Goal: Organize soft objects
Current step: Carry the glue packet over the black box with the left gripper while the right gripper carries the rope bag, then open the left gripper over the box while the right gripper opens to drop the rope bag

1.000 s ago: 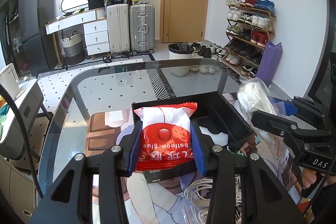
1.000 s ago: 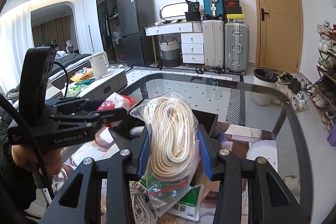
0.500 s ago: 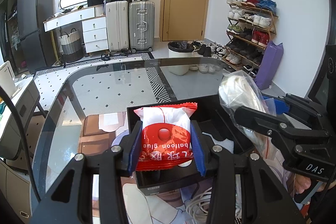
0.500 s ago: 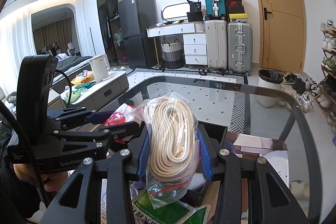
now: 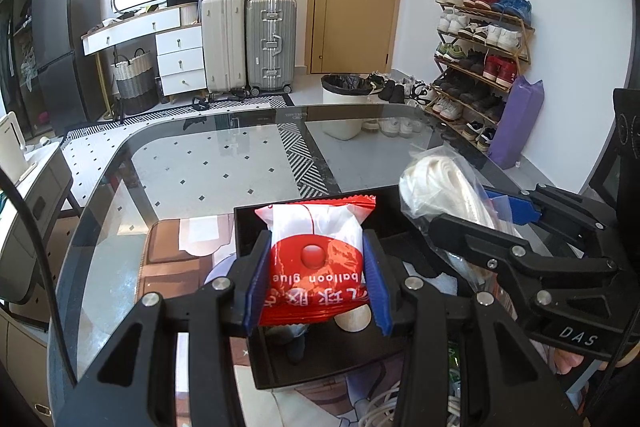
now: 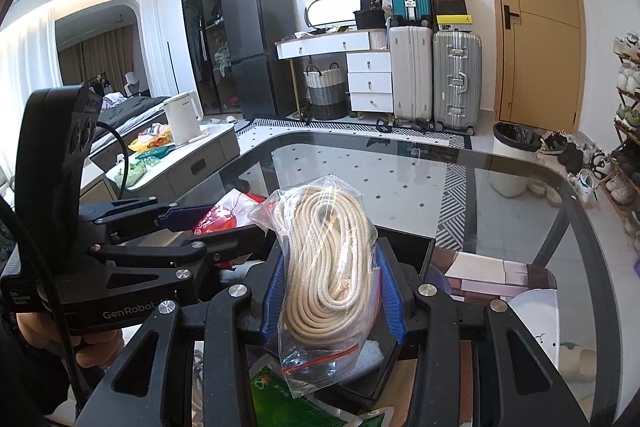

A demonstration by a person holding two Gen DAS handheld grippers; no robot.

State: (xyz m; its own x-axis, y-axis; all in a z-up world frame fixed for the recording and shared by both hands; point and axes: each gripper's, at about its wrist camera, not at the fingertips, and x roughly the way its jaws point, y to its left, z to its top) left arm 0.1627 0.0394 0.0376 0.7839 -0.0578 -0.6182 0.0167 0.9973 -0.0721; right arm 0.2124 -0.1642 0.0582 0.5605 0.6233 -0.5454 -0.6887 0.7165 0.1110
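My left gripper (image 5: pixel 316 283) is shut on a red and white balloon glue packet (image 5: pixel 316 259) and holds it above a black box (image 5: pixel 320 359) on the glass table. My right gripper (image 6: pixel 332 291) is shut on a clear bag of coiled cream rope (image 6: pixel 332 267), held over the same black box (image 6: pixel 404 247). In the left wrist view the right gripper (image 5: pixel 492 227) with the rope bag (image 5: pixel 440 187) is at the right side of the box. In the right wrist view the left gripper (image 6: pixel 188 231) with the red packet (image 6: pixel 224 215) is at the left.
A printed mat (image 5: pixel 176 247) lies under the box on the glass table (image 5: pixel 208 171). Loose white cord (image 5: pixel 384 407) and a green packet (image 6: pixel 288 403) lie on the near side of the box. Suitcases, drawers and a shoe rack stand beyond the table.
Both grippers have moved forward over the black box with their loads. The right gripper with the rope bag has come closer to the left gripper.
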